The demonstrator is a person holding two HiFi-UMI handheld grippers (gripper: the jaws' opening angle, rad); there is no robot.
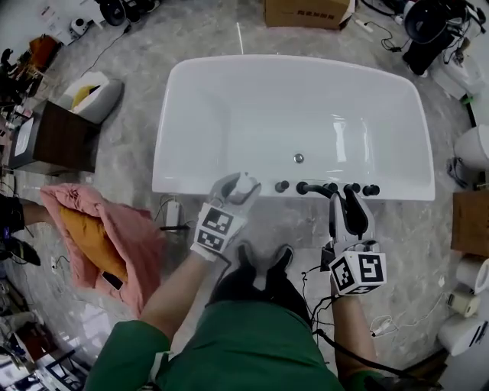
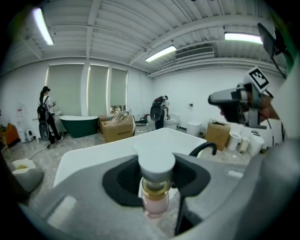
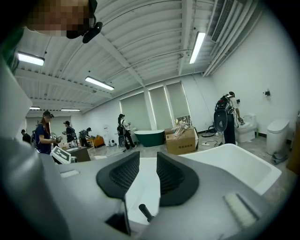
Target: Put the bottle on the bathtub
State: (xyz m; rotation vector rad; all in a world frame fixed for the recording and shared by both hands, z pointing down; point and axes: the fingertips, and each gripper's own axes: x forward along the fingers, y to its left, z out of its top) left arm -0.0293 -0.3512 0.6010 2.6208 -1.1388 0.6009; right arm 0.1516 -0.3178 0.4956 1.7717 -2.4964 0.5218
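**Bottle held at the bathtub's near rim**

Nearest, the person stands on the stone floor (image 1: 137,153) with a tool in each hand. The left tool (image 1: 237,189) is closed partway on the bottle (image 2: 154,187), its dark pads pressing on the neck just under the white cap. Below the cap are a gold collar and a pale pink body, and the bottle stands upright. From the head view the bottle sits right at the near rim of the white bathtub (image 1: 176,182), left of the middle. Whether its base touches the rim cannot be told.

The right tool (image 1: 345,208) is to the right, its tips at the same rim. Its jaws are a narrow gap apart and grip nothing.

A row of black tap fittings (image 1: 328,188) runs along the near rim between the two tools. Inside, the tub shows plain white walls and a round drain (image 1: 298,158).

To the left on the floor lies a pink cloth (image 1: 122,229) with an orange piece in its folds. Farther left stands a dark cabinet (image 1: 65,137), and beyond it a grey bag (image 1: 107,99) with something yellow in it. Past the tub's far side sits a closed cardboard box (image 1: 309,11).
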